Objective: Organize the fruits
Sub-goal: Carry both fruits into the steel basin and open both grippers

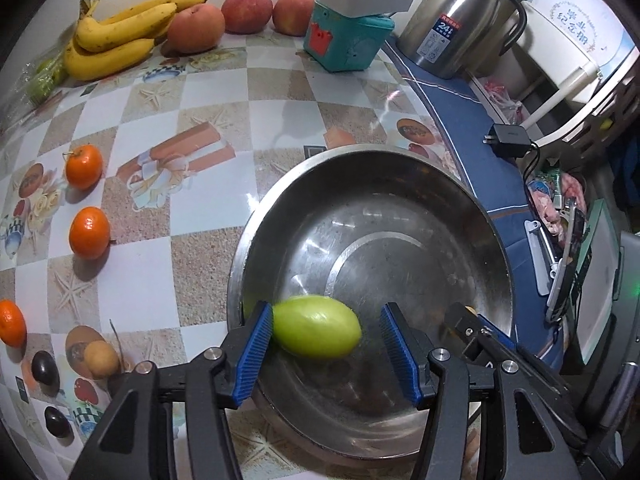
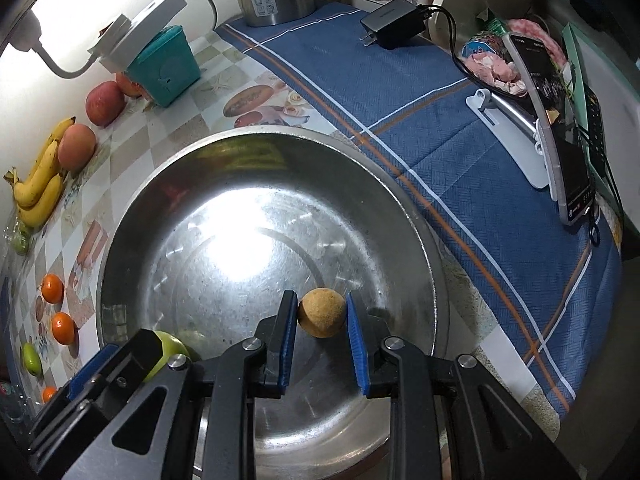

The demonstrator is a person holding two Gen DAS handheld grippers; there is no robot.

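Note:
A steel bowl (image 1: 400,220) stands on the patterned tablecloth. My left gripper (image 1: 326,312) hangs over its near left side, open. A green oval fruit (image 1: 316,328) lies between its jaws, against the left pad and apart from the right pad. My right gripper (image 2: 321,298) is shut on a small brown round fruit (image 2: 321,318) low over the bowl's (image 2: 240,220) floor. In the right wrist view the green fruit (image 2: 170,350) shows behind the left gripper's black body at lower left. Bananas (image 1: 116,36), three reddish fruits (image 1: 196,28) and three oranges (image 1: 89,233) lie on the table.
Another brown fruit (image 1: 103,359) and two dark plums (image 1: 45,367) lie at the near left. A teal box (image 1: 344,40) with a white power strip and a steel thermos (image 1: 460,20) stand at the back. A charger (image 2: 394,26) and a phone on a stand (image 2: 560,160) sit on the blue cloth (image 2: 440,140).

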